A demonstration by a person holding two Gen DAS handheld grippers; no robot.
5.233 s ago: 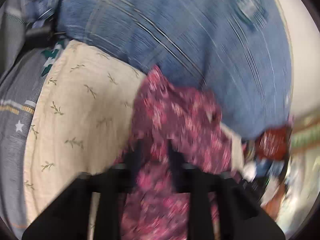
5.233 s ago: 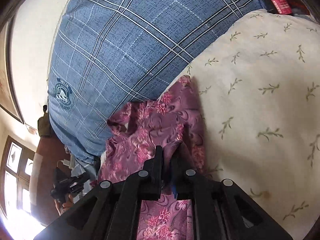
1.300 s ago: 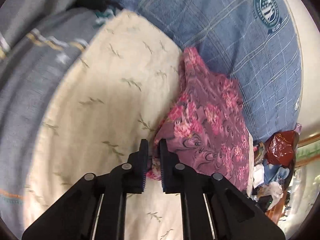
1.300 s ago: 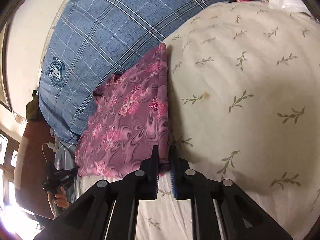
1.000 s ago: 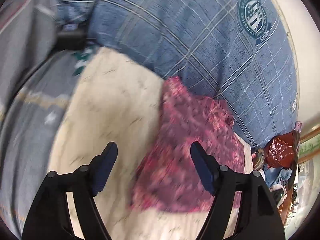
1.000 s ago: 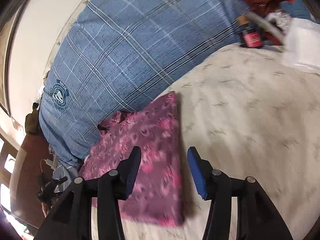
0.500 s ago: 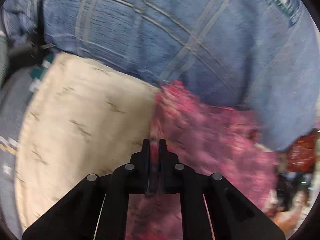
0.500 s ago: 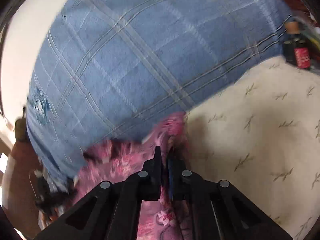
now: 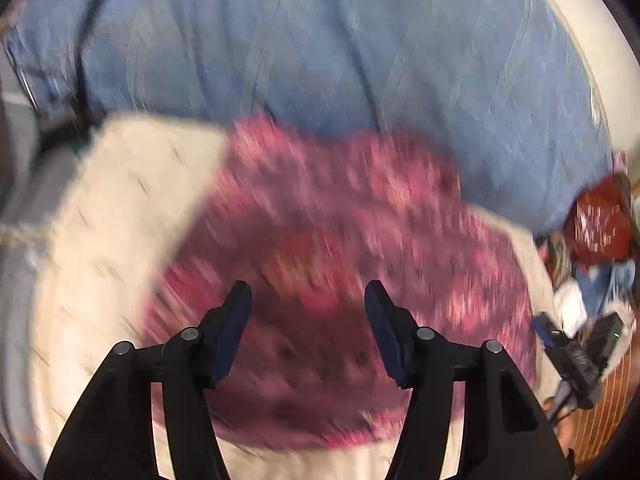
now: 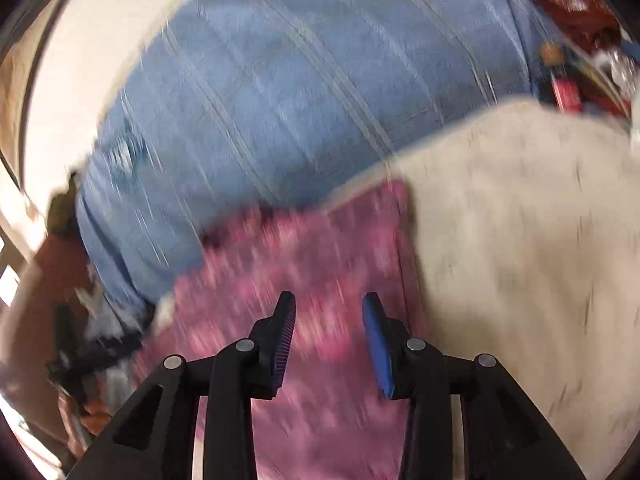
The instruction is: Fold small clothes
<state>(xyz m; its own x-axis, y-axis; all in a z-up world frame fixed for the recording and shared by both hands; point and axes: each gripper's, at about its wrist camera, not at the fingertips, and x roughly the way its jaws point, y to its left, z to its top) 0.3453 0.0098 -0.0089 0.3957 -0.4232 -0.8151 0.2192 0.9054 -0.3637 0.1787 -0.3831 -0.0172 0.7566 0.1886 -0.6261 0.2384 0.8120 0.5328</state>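
Observation:
A small magenta floral garment (image 9: 340, 248) lies folded on a cream sheet with leaf print (image 9: 104, 216). Both views are motion-blurred. My left gripper (image 9: 307, 300) is open and empty, just above the garment's near part. In the right wrist view the garment (image 10: 320, 264) lies left of the cream sheet (image 10: 520, 248). My right gripper (image 10: 329, 312) is open and empty above the garment's near right part.
A large blue plaid pillow (image 9: 340, 52) lies behind the garment, also in the right wrist view (image 10: 300, 92). A red bag (image 9: 600, 220) and clutter sit at the bed's right edge. A dark bottle (image 10: 560, 84) stands at the far right. Grey bedding (image 9: 16, 280) lies left.
Half a second ago both grippers were shut on the garment's edge. Now both are open and the garment lies released on the sheet. Both cameras are moving fast.

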